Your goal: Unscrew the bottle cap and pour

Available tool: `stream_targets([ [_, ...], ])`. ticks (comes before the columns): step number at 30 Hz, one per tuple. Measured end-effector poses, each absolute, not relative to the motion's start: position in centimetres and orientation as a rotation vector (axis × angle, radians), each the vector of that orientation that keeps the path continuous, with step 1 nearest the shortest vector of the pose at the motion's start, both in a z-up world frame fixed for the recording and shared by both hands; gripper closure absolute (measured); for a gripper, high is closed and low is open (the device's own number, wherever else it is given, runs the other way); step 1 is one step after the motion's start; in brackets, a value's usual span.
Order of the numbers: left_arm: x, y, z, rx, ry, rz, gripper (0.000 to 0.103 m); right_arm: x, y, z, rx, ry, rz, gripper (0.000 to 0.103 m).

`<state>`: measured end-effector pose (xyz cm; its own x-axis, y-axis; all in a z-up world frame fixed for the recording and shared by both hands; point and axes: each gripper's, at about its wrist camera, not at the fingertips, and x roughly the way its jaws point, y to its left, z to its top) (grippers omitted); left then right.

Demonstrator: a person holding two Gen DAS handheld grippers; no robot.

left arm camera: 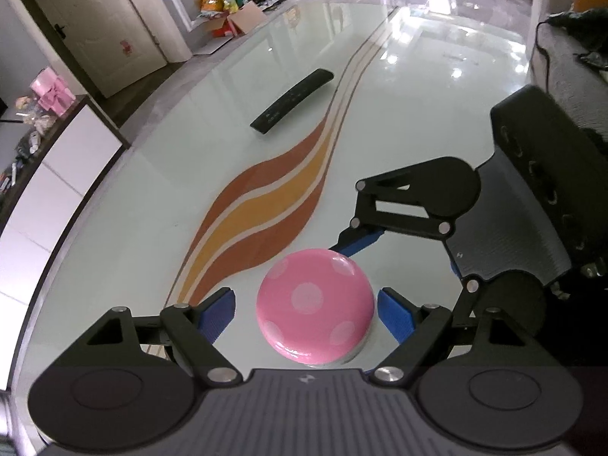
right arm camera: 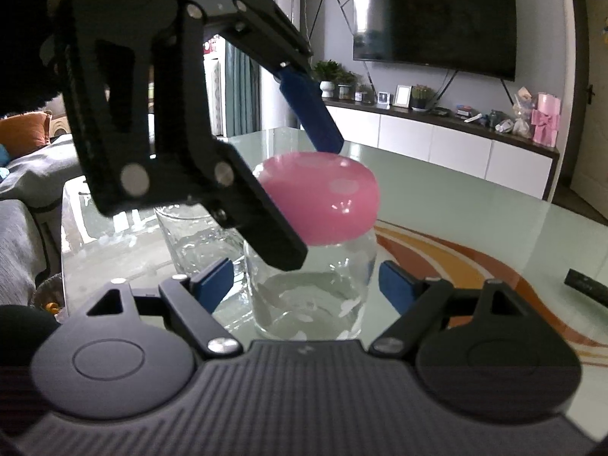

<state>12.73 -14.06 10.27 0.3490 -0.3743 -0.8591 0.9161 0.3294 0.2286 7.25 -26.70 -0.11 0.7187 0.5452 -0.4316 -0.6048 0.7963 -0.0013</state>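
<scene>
Both grippers stand wide open, holding nothing. My left gripper (left arm camera: pixel 306 309) hangs over the one pink cap (left arm camera: pixel 315 309), pads either side, apart from it. My right gripper (right arm camera: pixel 306 283) flanks the single jar (right arm camera: pixel 309 285) at glass level, not touching; the left one blocks part of the cap. Behind sits one glass (right arm camera: pixel 197 239), half hidden. Beyond, one remote (left arm camera: pixel 292 100) lies on the table (left arm camera: pixel 114 247).

One bottle (right arm camera: pixel 311 288), one cap (left arm camera: pixel 315 311), one glass (right arm camera: pixel 197 235), one remote (left arm camera: pixel 292 100)
</scene>
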Motion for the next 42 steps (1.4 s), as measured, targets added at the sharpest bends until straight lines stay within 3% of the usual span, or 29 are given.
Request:
stream_targets([
  [8,13.0,-14.7,10.1,0.81,0.818,-1.002,0.035,7.9,-26.8,-0.2,-0.159,0.446,0.64,0.026],
  [12,13.1,-14.7,10.0,0.777,0.839,-0.975,0.035,7.8,-26.9,-0.3,-0.155,0.448,0.628,0.031],
  [42,13.4,-14.9,11.6,0.65,0.933,-0.78,0.035,7.0,-26.5,-0.4,-0.118,0.437,0.561,0.031],
])
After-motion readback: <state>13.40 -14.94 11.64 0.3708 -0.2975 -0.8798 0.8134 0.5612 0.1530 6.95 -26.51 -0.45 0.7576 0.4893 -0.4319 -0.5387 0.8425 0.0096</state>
